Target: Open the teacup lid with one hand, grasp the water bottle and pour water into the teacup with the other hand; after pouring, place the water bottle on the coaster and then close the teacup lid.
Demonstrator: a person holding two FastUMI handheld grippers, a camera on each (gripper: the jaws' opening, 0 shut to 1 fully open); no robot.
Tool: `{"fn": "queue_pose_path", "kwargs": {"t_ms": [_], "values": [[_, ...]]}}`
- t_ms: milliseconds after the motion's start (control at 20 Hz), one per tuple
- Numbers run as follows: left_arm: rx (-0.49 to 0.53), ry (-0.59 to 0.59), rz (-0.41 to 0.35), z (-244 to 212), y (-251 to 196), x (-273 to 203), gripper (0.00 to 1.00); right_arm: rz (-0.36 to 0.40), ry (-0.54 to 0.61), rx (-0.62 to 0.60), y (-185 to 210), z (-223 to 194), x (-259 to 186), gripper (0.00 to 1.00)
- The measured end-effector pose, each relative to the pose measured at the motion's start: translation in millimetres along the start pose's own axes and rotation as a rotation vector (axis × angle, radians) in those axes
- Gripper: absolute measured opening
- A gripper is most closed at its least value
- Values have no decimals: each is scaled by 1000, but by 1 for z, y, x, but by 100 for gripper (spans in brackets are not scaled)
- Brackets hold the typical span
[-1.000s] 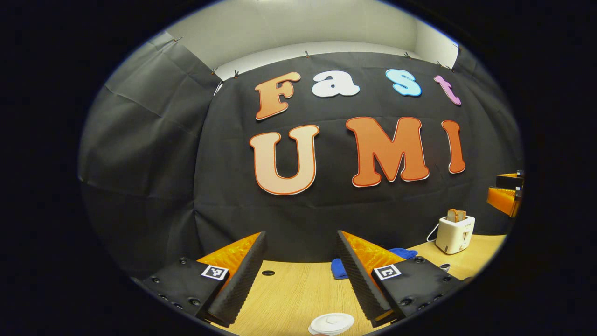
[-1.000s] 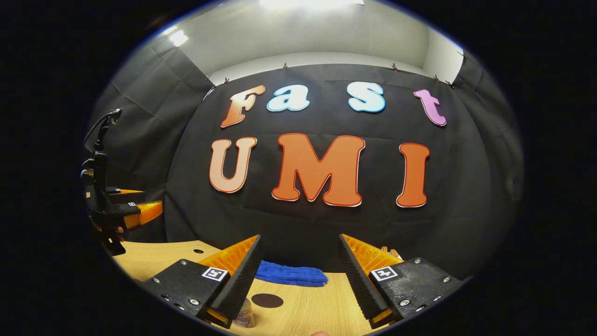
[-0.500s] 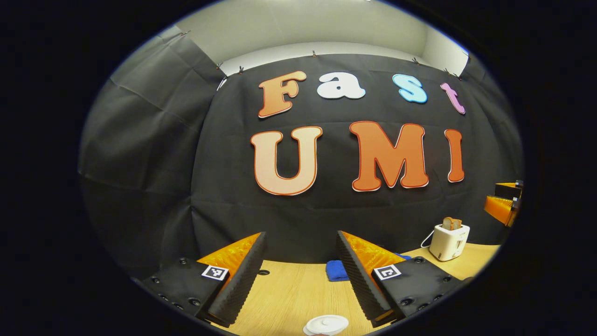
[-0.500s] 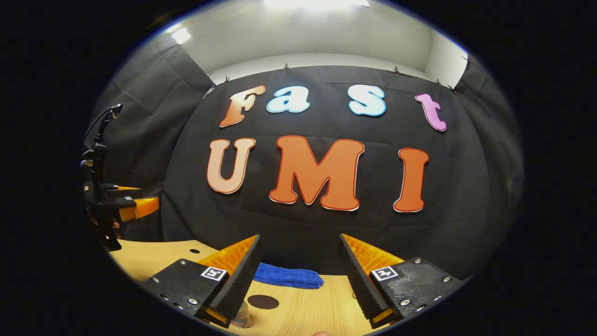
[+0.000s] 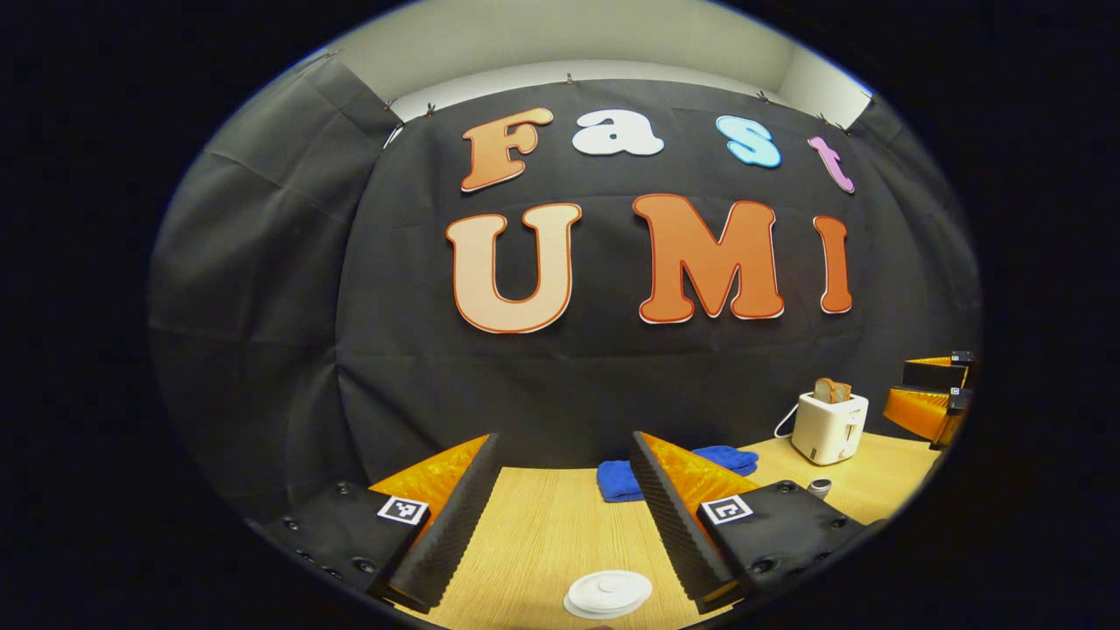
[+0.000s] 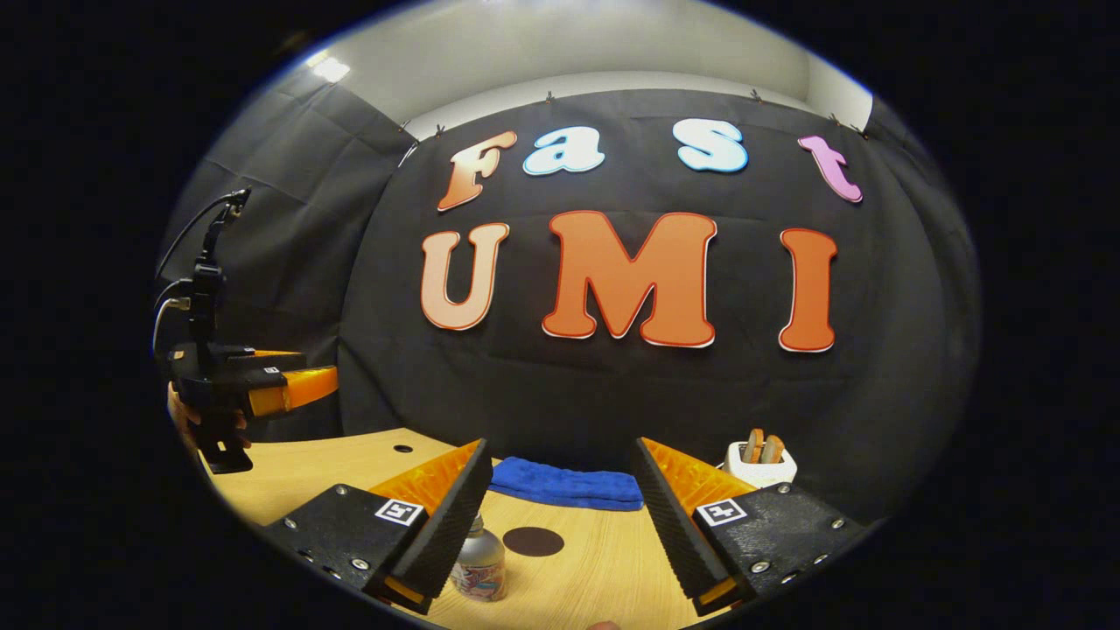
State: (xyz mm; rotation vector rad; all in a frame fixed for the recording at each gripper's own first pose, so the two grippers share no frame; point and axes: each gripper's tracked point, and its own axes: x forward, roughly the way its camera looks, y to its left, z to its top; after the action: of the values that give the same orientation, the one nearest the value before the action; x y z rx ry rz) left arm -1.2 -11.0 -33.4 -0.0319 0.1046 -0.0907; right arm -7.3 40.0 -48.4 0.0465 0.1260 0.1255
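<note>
Nothing is gripped yet, so by my reading this is the approach before the first step. In the left gripper view the left gripper [image 5: 564,516] hangs above the table [image 5: 542,534] with its fingers spread and nothing between them; the white lid [image 5: 608,593] lies low at the bottom edge, just ahead of the right finger's tip, and the teacup beneath it is too cut off to make out. In the right gripper view the right gripper [image 6: 560,516] is likewise released and empty, and the bottle [image 6: 480,564] stands upright on the table just beside the left finger, partly hidden behind it. The dark round coaster [image 6: 533,542] lies a little beyond the bottle, between the fingers' lines, with a blue cloth [image 6: 564,483] farther back and a toaster [image 6: 759,462] at the right. The left gripper also shows far off at that view's left edge, held by a hand [image 6: 182,420]. Next, I judge, the left gripper must dip and centre the lid between its fingers before closing, while the right shifts sideways to bring the bottle into its gap.
</note>
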Motion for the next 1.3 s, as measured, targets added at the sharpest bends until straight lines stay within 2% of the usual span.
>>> {"fn": "queue_pose_path", "kwargs": {"t_ms": [350,600,700,800,850,900,950,1250,1300], "values": [[15,67,-26,-37,-9,-5,100,96,69,28,21,-46,-19,98],[17,145,-83,-80,-25,-8,98,169,141,13,45,-88,-21,98],[15,158,-127,-93,-35,-5,98,173,187,-13,53,-107,-17,98],[18,202,-133,-112,-32,-6,100,177,217,-35,61,-123,-12,98],[13,219,-135,-119,-32,-7,94,184,229,-35,63,-128,-9,98],[4,236,-139,-127,-33,-6,100,189,241,-30,67,-135,-7,98],[0,253,-138,-135,-33,-6,100,195,252,-25,70,-141,-4,98],[37,356,-158,-180,-41,-4,88,215,314,14,80,-167,11,98],[37,369,-164,-186,-42,-5,82,218,322,17,80,-170,13,97]]}}
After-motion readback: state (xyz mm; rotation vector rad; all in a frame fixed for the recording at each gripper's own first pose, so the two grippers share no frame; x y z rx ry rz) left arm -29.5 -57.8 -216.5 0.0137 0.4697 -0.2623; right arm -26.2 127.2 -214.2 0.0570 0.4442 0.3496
